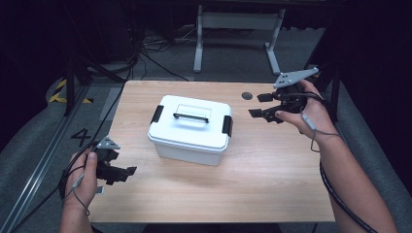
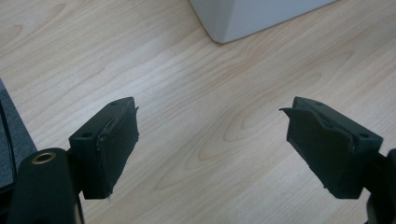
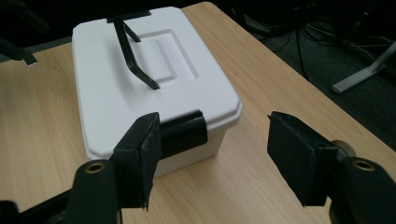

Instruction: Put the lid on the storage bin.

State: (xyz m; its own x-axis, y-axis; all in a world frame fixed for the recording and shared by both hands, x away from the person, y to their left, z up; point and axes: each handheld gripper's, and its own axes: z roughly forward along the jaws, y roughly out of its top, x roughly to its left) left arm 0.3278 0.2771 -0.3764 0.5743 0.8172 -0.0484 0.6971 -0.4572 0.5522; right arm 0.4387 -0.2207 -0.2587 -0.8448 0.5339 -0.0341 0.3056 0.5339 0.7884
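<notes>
white box with black handle, lid on, mid-table. left gripper near the table's front left corner, jaws spread, empty. right gripper beside the box's right latch, jaws spread, empty.

In front of you a white plastic storage box sits flat near the middle of the wooden table, lid closed. Its black carry handle stands raised over the lid's recess, and a black latch clasps each short end.

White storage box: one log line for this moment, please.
white storage box: centre of table, lid shut | left hand-held gripper: open, empty | right hand-held gripper: open, facing black latch
</notes>
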